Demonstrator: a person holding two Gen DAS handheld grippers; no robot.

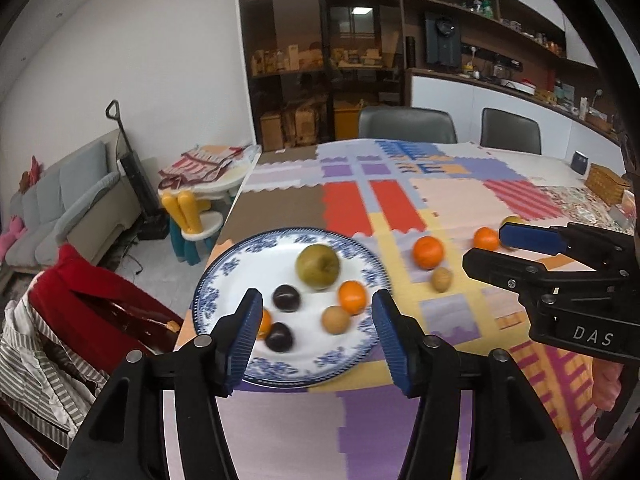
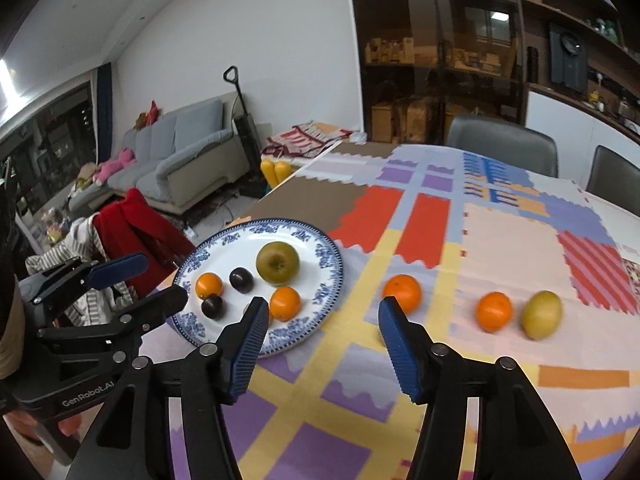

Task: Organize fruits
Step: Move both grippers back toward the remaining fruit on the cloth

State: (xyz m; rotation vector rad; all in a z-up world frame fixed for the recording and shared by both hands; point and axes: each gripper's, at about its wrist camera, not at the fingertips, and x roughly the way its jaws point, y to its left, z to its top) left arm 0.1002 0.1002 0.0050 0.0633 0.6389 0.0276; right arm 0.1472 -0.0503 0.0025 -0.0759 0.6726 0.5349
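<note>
A blue-and-white plate sits at the table's left edge. It holds a green apple, two dark plums, two oranges and a brown kiwi. On the cloth to the right lie two oranges, a brown kiwi and a yellow-green fruit. My left gripper is open and empty above the plate's near side. My right gripper is open and empty, near the closest loose orange.
A patchwork cloth covers the table. Two grey chairs stand at the far side. A red garment hangs over a chair at the left. A woven basket sits at the far right.
</note>
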